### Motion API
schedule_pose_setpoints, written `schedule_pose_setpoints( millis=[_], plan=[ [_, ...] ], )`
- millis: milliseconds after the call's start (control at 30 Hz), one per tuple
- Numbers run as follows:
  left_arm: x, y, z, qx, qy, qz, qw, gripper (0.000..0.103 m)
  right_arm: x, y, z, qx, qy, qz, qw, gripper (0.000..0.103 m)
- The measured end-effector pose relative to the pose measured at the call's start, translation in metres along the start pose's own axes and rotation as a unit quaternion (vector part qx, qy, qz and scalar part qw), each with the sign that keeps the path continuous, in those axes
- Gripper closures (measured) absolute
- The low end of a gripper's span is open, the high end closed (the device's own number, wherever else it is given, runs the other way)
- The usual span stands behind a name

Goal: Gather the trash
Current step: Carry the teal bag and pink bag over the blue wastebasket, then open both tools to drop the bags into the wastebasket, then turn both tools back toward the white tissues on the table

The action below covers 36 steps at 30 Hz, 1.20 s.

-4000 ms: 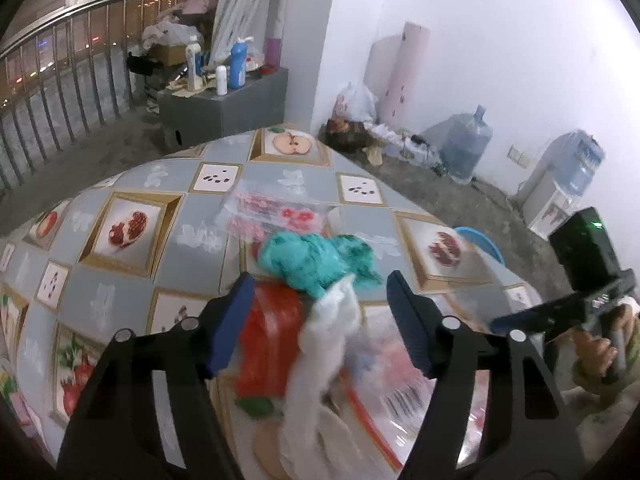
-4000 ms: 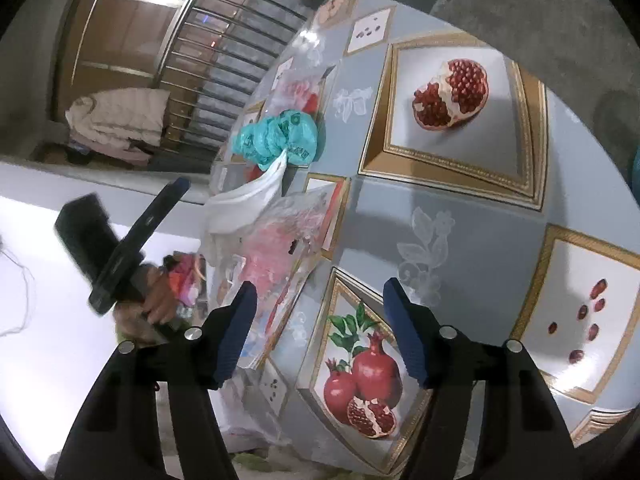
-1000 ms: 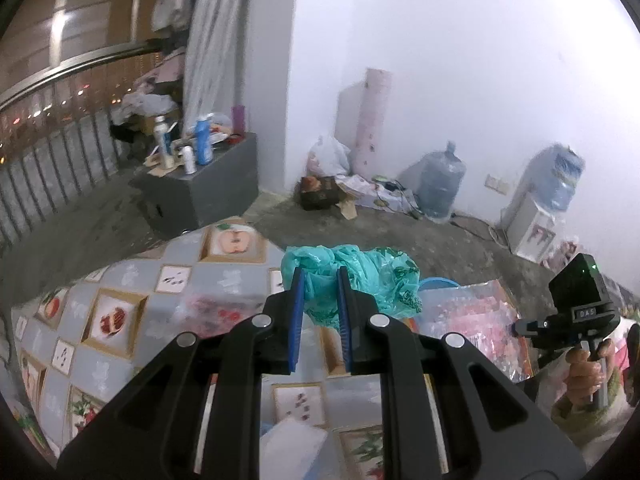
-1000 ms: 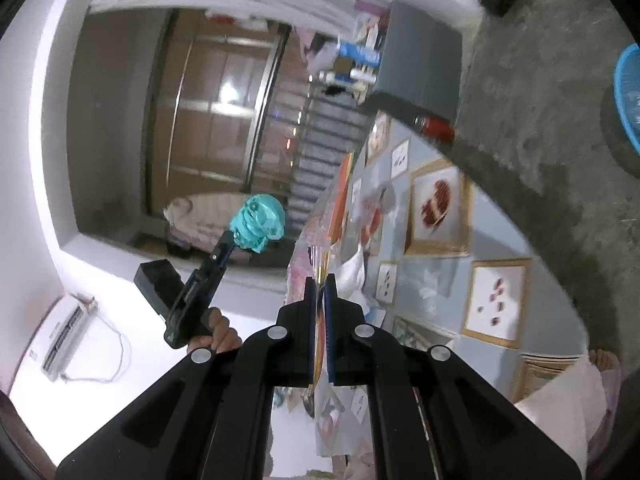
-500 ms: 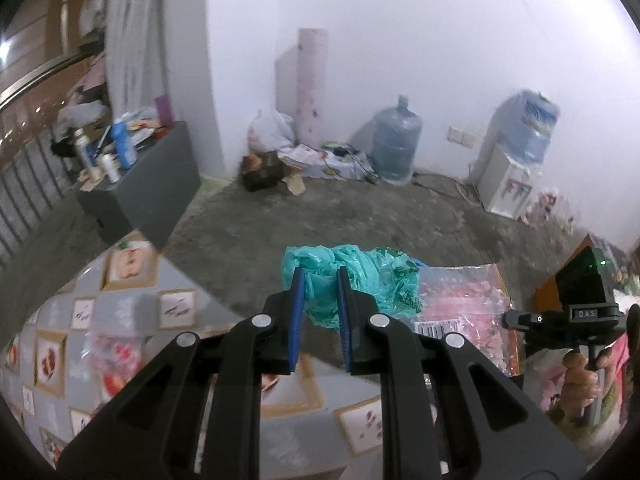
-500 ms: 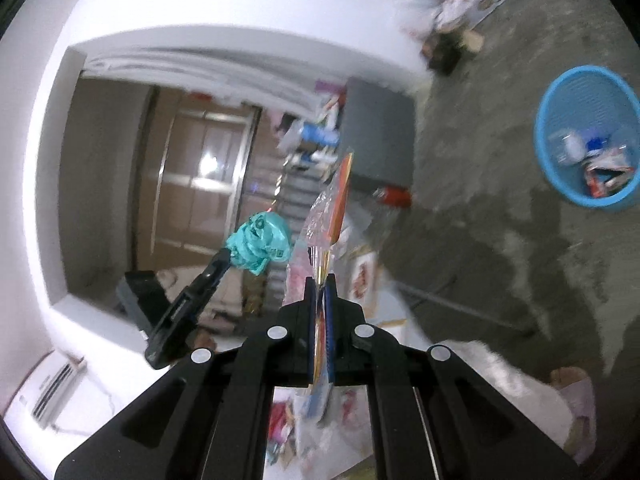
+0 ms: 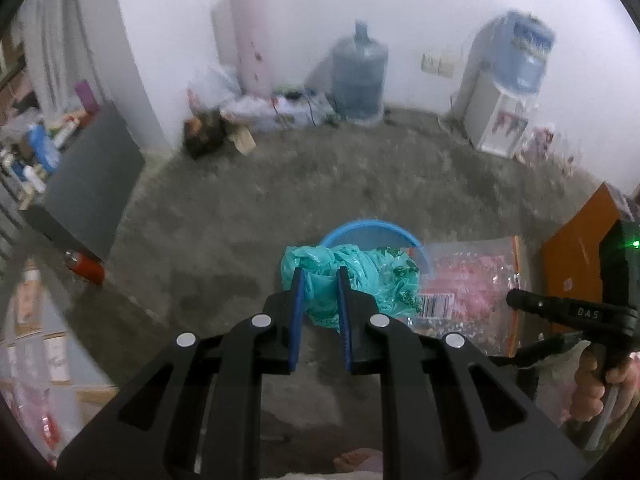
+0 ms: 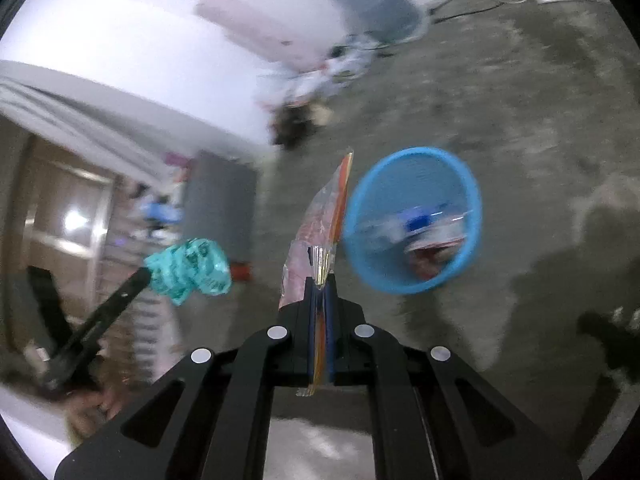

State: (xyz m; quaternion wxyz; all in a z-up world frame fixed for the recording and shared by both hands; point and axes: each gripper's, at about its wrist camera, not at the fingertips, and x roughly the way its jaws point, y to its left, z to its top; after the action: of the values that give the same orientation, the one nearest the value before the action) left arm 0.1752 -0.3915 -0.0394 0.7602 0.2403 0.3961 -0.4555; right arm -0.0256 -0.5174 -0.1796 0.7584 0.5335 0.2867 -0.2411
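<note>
Two grippers above a grey concrete floor point(image 7: 224, 216), each clamped on a piece of trash. Left gripper point(image 7: 320, 280) clenched on a crumpled teal plastic bag point(image 7: 368, 276), bunched between the blue pads point(image 7: 297, 312) and spilling rightward, in front of a blue waste basket point(image 8: 416, 224) on the floor. Right gripper point(image 8: 320, 288) pinched tight on a flat clear plastic package point(image 8: 320, 224) with pink print and an orange edge, standing edge-on just left of the basket in its own view. Basket already holding scraps of blue, white and red. Against the white wall, a water jug point(image 7: 360, 76), a water dispenser point(image 7: 504, 92), a pink roll point(image 7: 250, 28).
</note>
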Motion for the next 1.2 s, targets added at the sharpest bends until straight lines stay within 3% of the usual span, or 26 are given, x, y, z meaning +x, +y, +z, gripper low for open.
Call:
schedule_pose_setpoints(
  millis=[300, 367, 400, 433, 467, 533, 567, 733, 933, 1067, 1200],
  plan=[
    [0.123, -0.029, 0.005, 0.011, 0.091, -0.011, 0.9957, 0.088, 0.070, -0.024, 0.039, -0.009, 0.011, -0.114, 0.993, 0.098],
    [0.143, -0.032, 0.006, 0.008, 0.099, -0.009, 0.9950, 0.085, 0.085, -0.024, 0.044, -0.013, 0.014, -0.124, 0.992, 0.096],
    [0.156, -0.033, 0.005, 0.005, 0.108, -0.006, 0.9941, 0.071, 0.099, -0.029, 0.049, -0.017, 0.015, -0.137, 0.990, 0.096],
    [0.165, -0.033, 0.006, 0.003, 0.115, -0.002, 0.9934, 0.058, 0.108, -0.031, 0.052, -0.018, 0.019, -0.141, 0.990, 0.091],
    [0.173, -0.032, 0.006, -0.001, 0.119, 0.005, 0.9929, 0.057, 0.119, -0.034, 0.054, -0.021, 0.025, -0.147, 0.989, 0.071],
    [0.184, -0.028, 0.006, -0.007, 0.129, 0.020, 0.9914, 0.055, 0.138, -0.042, 0.057, -0.030, 0.034, -0.180, 0.983, 0.049],
    [0.186, -0.026, 0.007, -0.010, 0.135, 0.025, 0.9905, 0.054, 0.141, -0.045, 0.057, -0.032, 0.033, -0.184, 0.982, 0.049],
    [0.155, -0.009, 0.014, -0.036, 0.107, 0.020, 0.9934, 0.043, 0.126, -0.055, 0.056, -0.005, 0.014, -0.167, 0.986, 0.047],
    [0.098, 0.006, 0.023, -0.042, 0.064, 0.029, 0.9967, 0.041, 0.086, -0.044, 0.056, -0.001, -0.023, -0.149, 0.989, 0.044],
    [0.040, 0.021, 0.023, -0.061, 0.027, 0.016, 0.9977, 0.039, 0.048, 0.001, 0.048, -0.051, -0.053, -0.129, 0.989, 0.043],
    [-0.033, 0.038, 0.012, -0.062, -0.018, 0.009, 0.9979, 0.035, 0.010, 0.063, 0.028, -0.129, -0.080, -0.115, 0.982, 0.032]
  ],
)
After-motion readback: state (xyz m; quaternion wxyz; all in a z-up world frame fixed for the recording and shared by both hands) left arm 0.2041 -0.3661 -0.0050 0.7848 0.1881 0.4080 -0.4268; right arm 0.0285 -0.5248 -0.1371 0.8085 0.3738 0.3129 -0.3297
